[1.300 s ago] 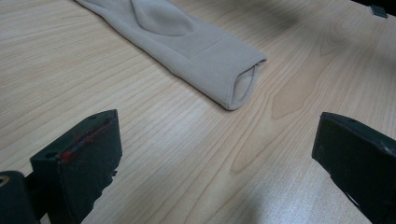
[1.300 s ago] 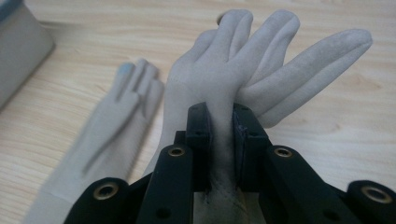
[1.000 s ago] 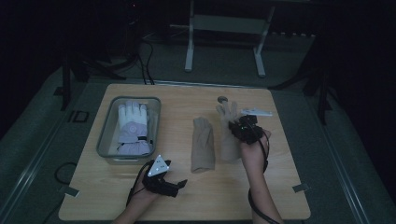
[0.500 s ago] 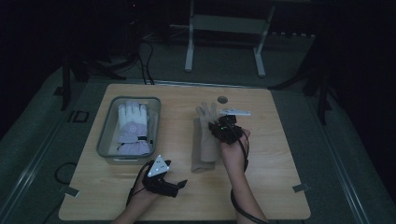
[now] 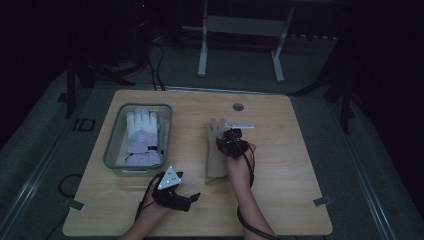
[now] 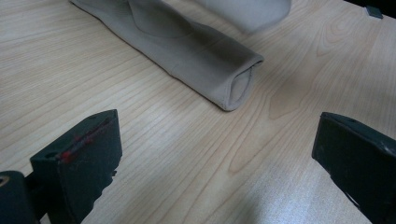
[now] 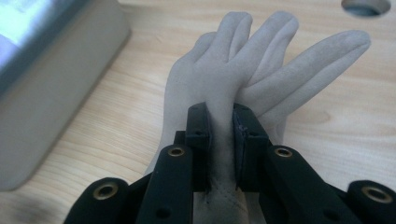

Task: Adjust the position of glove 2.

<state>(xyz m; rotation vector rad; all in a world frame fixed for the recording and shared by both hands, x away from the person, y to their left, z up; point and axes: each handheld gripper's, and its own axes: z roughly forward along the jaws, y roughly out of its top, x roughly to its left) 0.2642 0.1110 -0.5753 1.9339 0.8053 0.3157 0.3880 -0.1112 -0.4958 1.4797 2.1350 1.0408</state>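
Left gripper (image 5: pixel 192 196): fingers spread, resting on the tabletop (image 5: pixel 290 165), cuff of beige fabric glove (image 5: pixel 216 150) just ahead of them. Right gripper (image 7: pixel 220 128): fingers pinching a fold of that glove. Step, as judged: carrying it. Next: lift clear toward grey rectangular bin (image 5: pixel 116 145) left of the fingers, holding a white glove (image 5: pixel 142 137). Light wood surface; dark room.

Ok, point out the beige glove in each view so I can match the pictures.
High view: beige glove at table centre, under the right claw.
Left gripper view: its open cuff end at top centre.
Right gripper view: centre, a fold pinched between the jaws.
Shared landmark: the wooden table.
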